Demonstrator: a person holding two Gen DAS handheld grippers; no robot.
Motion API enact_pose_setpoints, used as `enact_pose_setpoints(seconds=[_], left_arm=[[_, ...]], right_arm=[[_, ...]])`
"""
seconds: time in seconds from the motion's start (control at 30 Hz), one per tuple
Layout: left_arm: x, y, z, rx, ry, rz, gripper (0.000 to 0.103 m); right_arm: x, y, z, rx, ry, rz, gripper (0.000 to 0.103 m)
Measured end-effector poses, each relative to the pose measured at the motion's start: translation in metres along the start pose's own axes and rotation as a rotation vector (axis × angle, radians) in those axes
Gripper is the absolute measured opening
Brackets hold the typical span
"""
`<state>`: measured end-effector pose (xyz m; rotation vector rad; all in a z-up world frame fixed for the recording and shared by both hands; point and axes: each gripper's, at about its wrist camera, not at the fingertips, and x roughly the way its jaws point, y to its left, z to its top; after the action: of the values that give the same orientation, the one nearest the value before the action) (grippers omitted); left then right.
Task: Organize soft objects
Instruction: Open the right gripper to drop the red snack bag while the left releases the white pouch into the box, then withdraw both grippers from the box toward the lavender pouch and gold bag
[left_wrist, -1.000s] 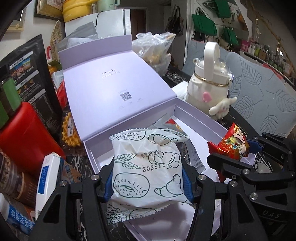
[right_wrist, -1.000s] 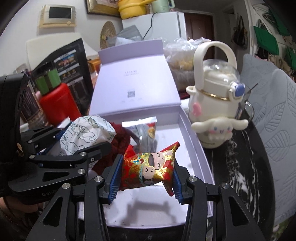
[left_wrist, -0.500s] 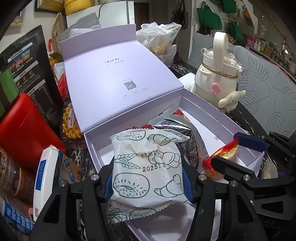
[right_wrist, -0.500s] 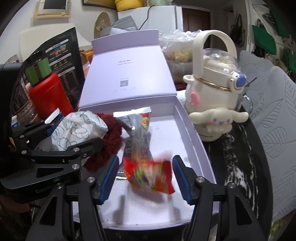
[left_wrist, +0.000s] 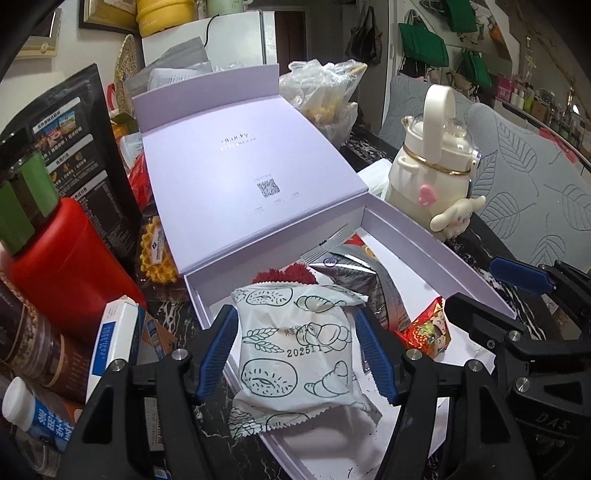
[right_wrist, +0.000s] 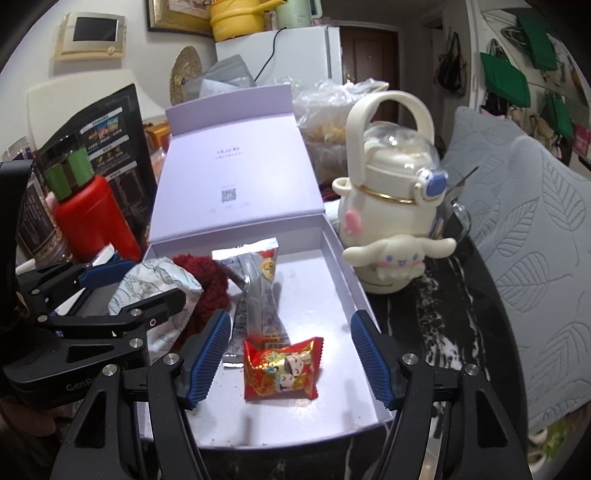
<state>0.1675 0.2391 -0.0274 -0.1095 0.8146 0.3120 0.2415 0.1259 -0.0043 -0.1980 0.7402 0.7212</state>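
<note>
From the left wrist view, the left hand-held gripper (left_wrist: 295, 354) has its blue pads (left_wrist: 218, 350) on each side of a white snack bag (left_wrist: 295, 354) with bread drawings on it. Its jaws have just been opening. There is a thin gap beside each pad, so the bag is between the jaws but not squeezed. The bag lies over the near left edge of the open purple box (left_wrist: 406, 229). Behind the bag is a fluffy red thing (left_wrist: 284, 275), and beside that a silver packet (left_wrist: 354, 273). A small red candy bag (left_wrist: 428, 328) lies in the box on the right. The right hand-held gripper (left_wrist: 491, 291) is over that side. The box lid (left_wrist: 243, 177) leans back. A red bottle (left_wrist: 70, 258) stands on the left, and a white jug (left_wrist: 432, 177) with a toy dog on it stands on the right of the dark desk (left_wrist: 465, 236).

From the right wrist view, the right hand-held gripper (right_wrist: 291, 354) is spread wide and holds nothing. Its jaws have just been opening. The red candy bag (right_wrist: 282, 369) lies flat on the white floor of the box (right_wrist: 343, 273), between the blue pads (right_wrist: 208, 354) but not touching them. The silver packet (right_wrist: 258, 284) lies just behind it. The fluffy red thing (right_wrist: 207, 280) and the white snack bag (right_wrist: 159, 284) are at the left side of the box, with the left hand-held gripper (right_wrist: 107, 288) around the snack bag. The white jug (right_wrist: 391, 206) stands just beside the box on the right.
</note>
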Motion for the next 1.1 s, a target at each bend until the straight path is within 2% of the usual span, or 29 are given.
enact_pose_setpoints(seconds=[0.3, 0.6, 0.7, 0.97, 1.1], left_arm=[[-0.032, -0.001, -0.002, -0.007, -0.034, -0.004, 0.066], [-0.083, -0.007, -0.004, -0.001, -0.125, -0.014, 0.066], [-0.102, -0.010, -0.008, 0.001, -0.161, -0.036, 0.066], [-0.144, -0.020, -0.019, 0.014, -0.214, -0.029, 0.066], [-0.162, -0.023, -0.028, 0.010, -0.236, -0.048, 0.066]], right_arm=[[-0.034, 0.006, 0.000, 0.005, -0.051, -0.013, 0.068], [-0.081, 0.013, -0.002, 0.005, -0.116, -0.018, 0.068], [-0.097, 0.015, -0.006, 0.006, -0.137, -0.021, 0.068], [-0.139, 0.021, -0.021, 0.008, -0.194, -0.024, 0.068], [-0.156, 0.024, -0.032, 0.010, -0.213, -0.020, 0.068]])
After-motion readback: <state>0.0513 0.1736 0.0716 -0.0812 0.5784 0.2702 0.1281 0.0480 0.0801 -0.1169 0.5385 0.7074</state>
